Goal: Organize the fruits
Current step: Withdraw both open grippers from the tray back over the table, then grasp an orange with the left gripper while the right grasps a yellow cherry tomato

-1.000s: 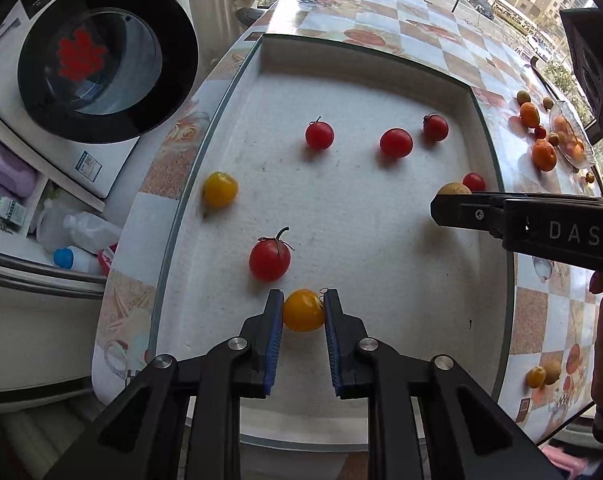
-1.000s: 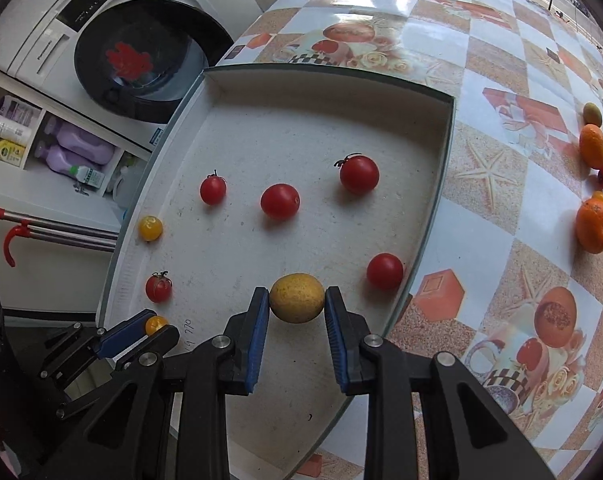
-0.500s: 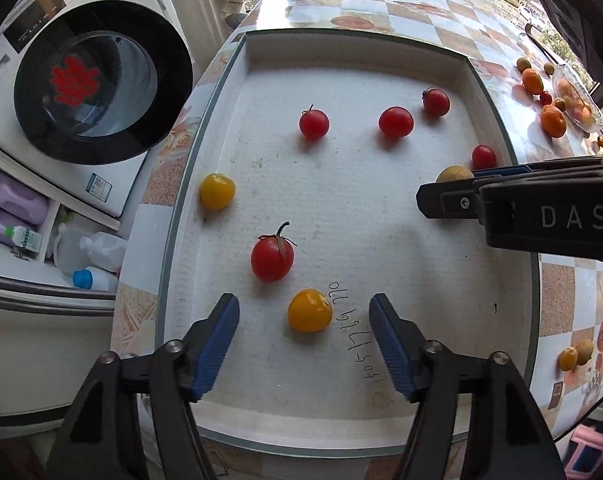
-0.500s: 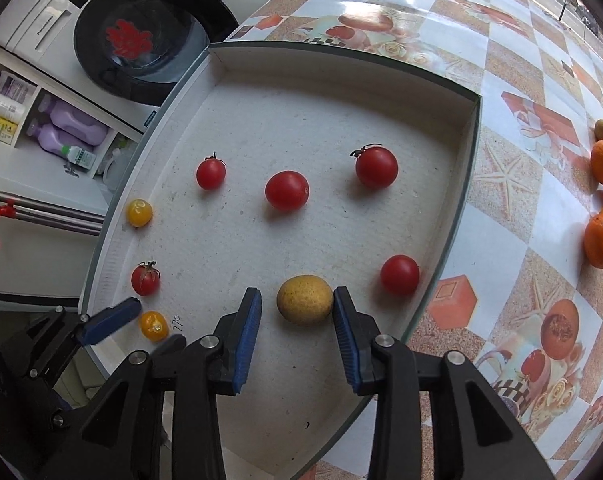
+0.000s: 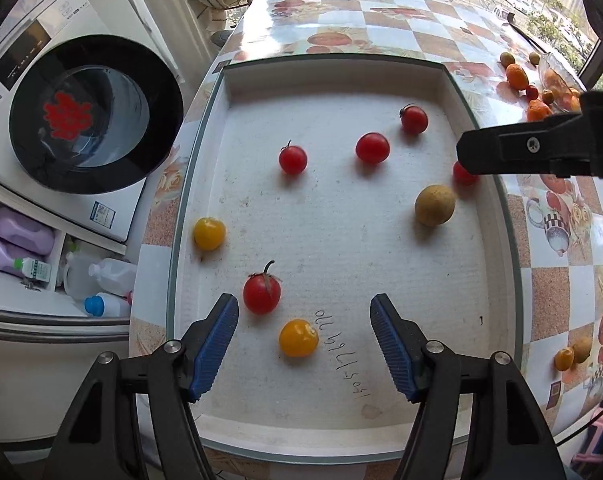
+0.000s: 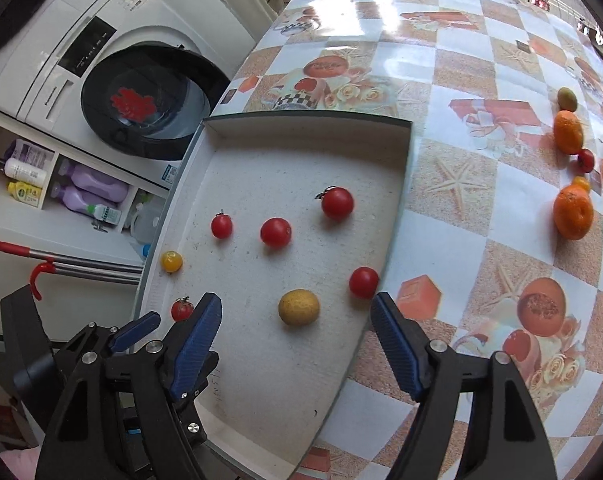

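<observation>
Hovering over the white tray (image 5: 497, 240), my left gripper (image 5: 303, 344) stands wide, its jaws just opened, the yellow tomato (image 5: 298, 337) lying loose between them beside a stemmed red tomato (image 5: 262, 293). My right gripper (image 6: 295, 334) has just been opening too, the tan round fruit (image 6: 298, 307) free on the tray floor between its fingers.

Washing machine (image 5: 89, 120) beside table, purple bottles (image 6: 97, 188) on shelf below.
</observation>
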Motion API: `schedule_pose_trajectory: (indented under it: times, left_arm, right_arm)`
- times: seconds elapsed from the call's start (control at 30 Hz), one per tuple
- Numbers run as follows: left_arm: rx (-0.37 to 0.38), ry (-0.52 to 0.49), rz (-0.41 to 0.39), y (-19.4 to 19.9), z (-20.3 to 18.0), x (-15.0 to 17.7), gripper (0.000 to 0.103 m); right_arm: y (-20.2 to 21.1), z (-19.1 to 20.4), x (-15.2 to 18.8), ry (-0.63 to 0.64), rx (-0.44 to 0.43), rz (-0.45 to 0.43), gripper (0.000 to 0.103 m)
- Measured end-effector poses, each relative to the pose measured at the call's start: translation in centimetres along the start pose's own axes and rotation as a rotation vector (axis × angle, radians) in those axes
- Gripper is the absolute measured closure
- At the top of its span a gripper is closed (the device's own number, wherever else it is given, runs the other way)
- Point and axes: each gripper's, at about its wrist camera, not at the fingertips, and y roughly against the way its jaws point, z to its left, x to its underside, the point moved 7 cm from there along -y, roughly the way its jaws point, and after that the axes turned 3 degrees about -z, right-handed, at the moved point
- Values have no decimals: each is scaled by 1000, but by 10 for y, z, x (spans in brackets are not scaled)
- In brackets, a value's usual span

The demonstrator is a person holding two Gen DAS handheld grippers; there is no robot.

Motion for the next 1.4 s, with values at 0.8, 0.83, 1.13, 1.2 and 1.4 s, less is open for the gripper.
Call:
schedule_pose_trajectory:
  times: [0.8,0.83,1.13,1.2,1.4]
  left_arm:
    - [215,-131,-112,-1,-209,-137,33]
    - [217,-124,-115,-5,-213,-140,33]
    - [193,-122,-141,-26,-242,-162,33]
    - [185,-129,-136,-31,-245,-163,33]
    - [170,-133,-109,-45,-250,-160,33]
  right_arm:
    - [109,-287,20,-383,386,-178,23]
    - [109,-294,17,-383,392,-182,23]
    - [117,-340,-12,-335,446,-240,36]
    - [119,-350,-16,-332,457,-250,37]
    - [117,-373,-28,-315,499,-258,41]
